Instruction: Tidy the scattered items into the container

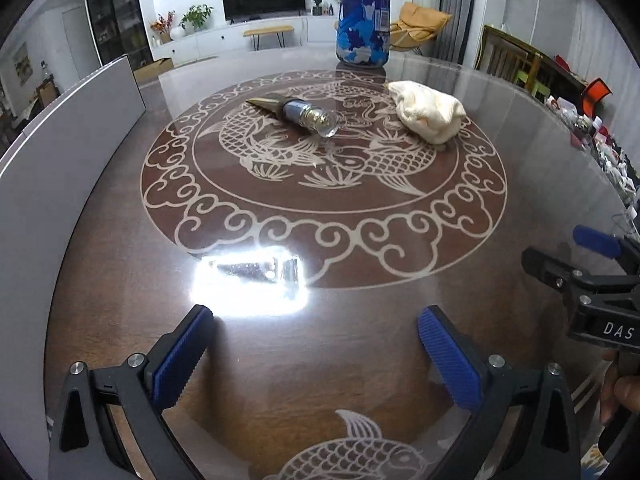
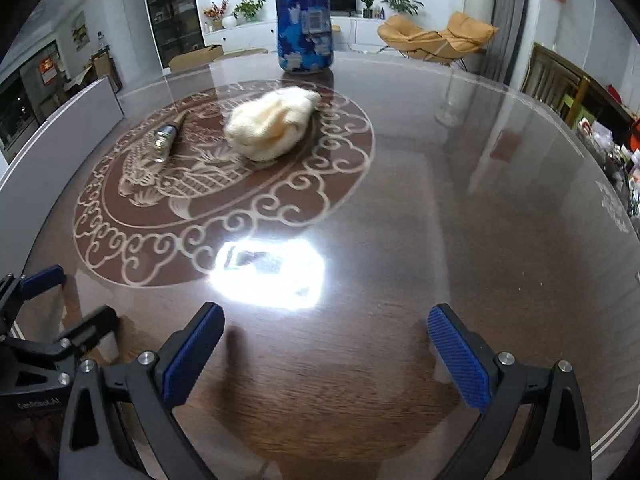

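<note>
Left wrist | cream cloth [image 1: 428, 111] crumpled | bottle [image 1: 308, 117] lying sideways

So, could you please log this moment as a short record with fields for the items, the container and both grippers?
container: tall blue patterned tube, upright at the table's far side
loose items: cream cloth bundle; small glass-ended bottle lying on its side
table: glass-topped, fish pattern
left gripper: open, empty
right gripper: open, empty

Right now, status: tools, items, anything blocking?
Left tool open, right tool open, both empty. Cream cloth and small bottle loose on table, blue canister upright behind. Path unobstructed.
</note>
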Demonstrator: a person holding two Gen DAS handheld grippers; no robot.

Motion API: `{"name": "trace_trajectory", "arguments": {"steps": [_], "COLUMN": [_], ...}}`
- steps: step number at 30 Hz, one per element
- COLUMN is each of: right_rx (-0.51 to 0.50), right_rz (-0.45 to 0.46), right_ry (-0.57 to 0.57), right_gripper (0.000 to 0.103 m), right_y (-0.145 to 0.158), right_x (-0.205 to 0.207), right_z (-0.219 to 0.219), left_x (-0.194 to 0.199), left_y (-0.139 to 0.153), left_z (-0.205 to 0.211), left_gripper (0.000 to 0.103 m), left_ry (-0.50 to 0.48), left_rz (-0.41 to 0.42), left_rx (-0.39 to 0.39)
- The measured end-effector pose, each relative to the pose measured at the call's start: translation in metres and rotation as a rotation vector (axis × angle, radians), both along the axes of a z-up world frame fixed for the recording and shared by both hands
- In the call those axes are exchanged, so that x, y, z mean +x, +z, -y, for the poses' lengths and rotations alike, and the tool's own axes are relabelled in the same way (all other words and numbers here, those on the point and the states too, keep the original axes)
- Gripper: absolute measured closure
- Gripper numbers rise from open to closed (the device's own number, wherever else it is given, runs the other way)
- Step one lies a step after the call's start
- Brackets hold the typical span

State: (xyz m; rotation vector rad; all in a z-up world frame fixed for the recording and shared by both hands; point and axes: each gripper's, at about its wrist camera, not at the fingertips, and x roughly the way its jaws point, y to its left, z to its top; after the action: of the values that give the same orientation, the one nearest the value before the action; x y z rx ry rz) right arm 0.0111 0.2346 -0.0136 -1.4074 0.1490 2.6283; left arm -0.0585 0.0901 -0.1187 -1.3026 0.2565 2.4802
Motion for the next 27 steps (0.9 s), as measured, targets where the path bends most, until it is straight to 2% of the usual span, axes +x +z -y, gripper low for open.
{"name": "trace_trajectory", "arguments": {"steps": [9, 27], "right_rx": [0.028, 0.030], "right_rz": [-0.032, -0.031], "right_ry": [-0.002, -0.002], "right_gripper": [0.000, 0.000], "right_y": [-0.0020, -0.0017], "right_x": [0.0034, 0.0026], "right_z": [0.0027, 0.0027], "left_x": [-0.0032, -0.0030], "left_y": [0.0045, 0.0041], "left_z": [0.0023, 0.0022], "left_gripper": [0.000, 0.000], "left_ry": [0.011, 0.012], "left_rz": [-0.011, -0.011], "left_rx": [0.005, 0.005]}}
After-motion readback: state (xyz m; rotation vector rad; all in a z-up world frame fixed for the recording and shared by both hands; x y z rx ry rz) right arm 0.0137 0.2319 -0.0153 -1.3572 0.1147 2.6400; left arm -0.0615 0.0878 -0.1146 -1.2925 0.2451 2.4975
